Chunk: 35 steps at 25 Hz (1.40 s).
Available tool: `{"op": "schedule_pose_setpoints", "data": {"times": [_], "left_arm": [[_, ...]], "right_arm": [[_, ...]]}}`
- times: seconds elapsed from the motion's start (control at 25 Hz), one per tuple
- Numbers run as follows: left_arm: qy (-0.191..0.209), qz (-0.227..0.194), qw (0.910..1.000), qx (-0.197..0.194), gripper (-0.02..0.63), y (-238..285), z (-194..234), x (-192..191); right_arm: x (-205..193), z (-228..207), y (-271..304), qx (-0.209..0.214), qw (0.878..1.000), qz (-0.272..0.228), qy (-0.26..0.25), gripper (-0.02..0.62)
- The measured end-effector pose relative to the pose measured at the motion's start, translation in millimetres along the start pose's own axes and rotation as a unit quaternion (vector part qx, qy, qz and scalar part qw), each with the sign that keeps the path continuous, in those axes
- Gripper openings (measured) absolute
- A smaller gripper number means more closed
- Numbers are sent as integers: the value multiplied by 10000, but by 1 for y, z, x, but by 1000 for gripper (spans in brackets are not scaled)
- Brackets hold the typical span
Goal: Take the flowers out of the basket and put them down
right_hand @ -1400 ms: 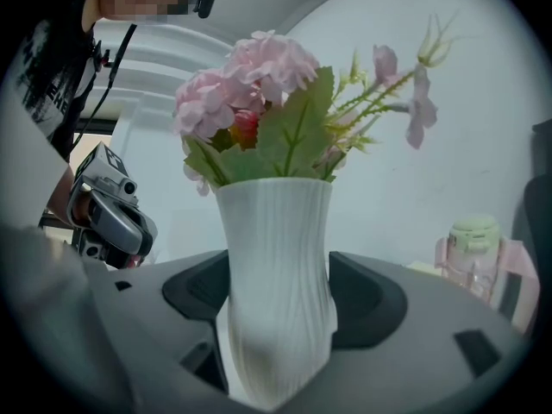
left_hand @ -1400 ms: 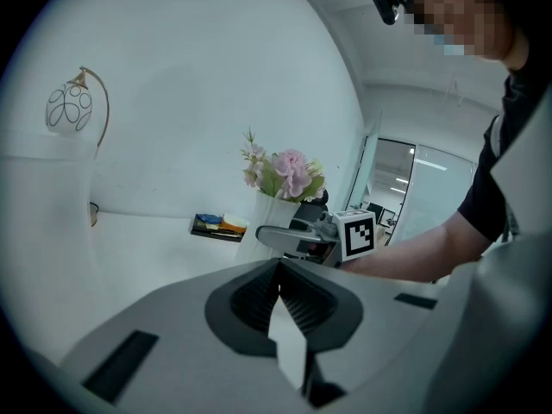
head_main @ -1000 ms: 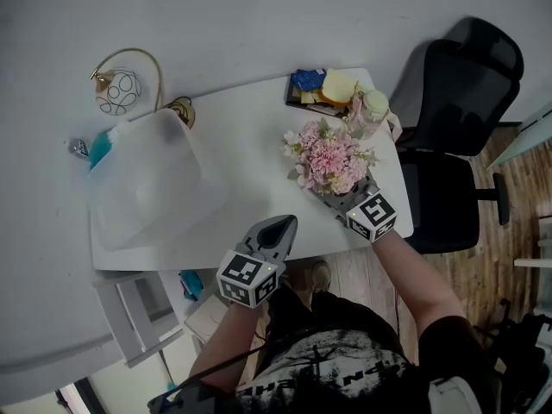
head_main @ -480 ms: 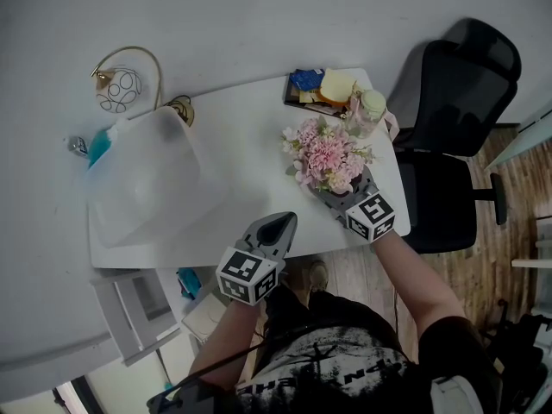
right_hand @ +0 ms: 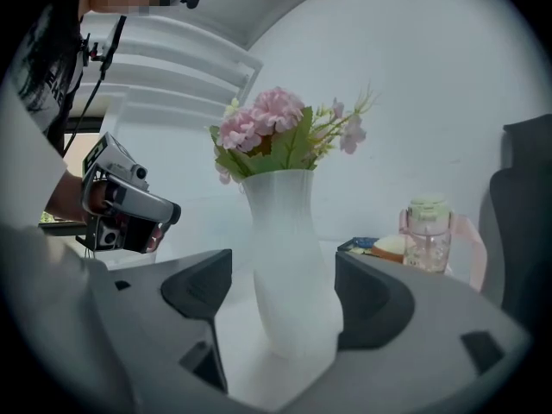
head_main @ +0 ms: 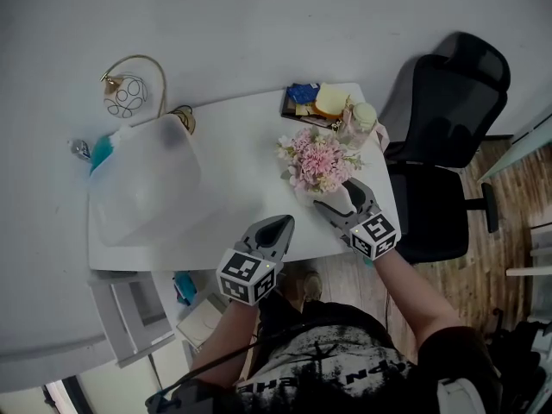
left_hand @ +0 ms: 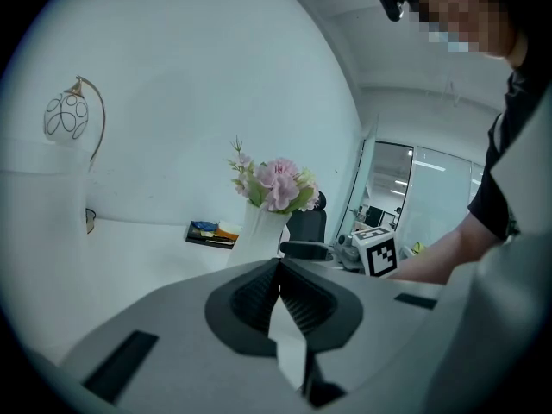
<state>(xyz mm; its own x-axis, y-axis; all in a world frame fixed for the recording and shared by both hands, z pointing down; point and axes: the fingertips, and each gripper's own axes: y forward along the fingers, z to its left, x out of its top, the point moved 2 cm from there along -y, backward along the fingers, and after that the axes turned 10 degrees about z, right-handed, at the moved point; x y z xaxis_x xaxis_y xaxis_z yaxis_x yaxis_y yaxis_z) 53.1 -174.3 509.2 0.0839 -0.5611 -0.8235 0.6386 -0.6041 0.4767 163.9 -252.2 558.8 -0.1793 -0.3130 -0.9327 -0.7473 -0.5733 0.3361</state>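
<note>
White tabletop (head_main: pixel 250 175) was occupied by pink flowers (head_main: pixel 317 160) in a white ceramic vase (right_hand: pixel 289 266), judged set down, between the right gripper's (head_main: pixel 338 195) parted jaws; the left gripper (head_main: pixel 279 224) was closed, empty.

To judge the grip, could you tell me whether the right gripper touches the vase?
Cannot tell. Right gripper view: the right gripper stands open round the vase; one side gapped, the other meets its outline.

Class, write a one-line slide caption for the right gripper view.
Right tool, open, flanks a white vase of pink flowers.
</note>
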Motion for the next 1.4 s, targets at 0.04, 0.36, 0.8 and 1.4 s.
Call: {"op": "schedule_pose_setpoints", "data": {"times": [0.04,0.36,0.8,1.4], "left_arm": [[8,-17,10000,8,14,-1,-1,1],[126,-143,9998,43,14,-8,-12,8],[270,-209,9994,-14,14,-5,-28,7],[234,-258,9994,73,14,-2,-20,6]], "right_arm": [[0,1,-4,-4,10000,15,-23,359],[10,34,-34,609,9978,184,-168,350],[18,46,-56,766,9964,297,-201,17],[17,41,-61,668,9965,498,-53,14]]}}
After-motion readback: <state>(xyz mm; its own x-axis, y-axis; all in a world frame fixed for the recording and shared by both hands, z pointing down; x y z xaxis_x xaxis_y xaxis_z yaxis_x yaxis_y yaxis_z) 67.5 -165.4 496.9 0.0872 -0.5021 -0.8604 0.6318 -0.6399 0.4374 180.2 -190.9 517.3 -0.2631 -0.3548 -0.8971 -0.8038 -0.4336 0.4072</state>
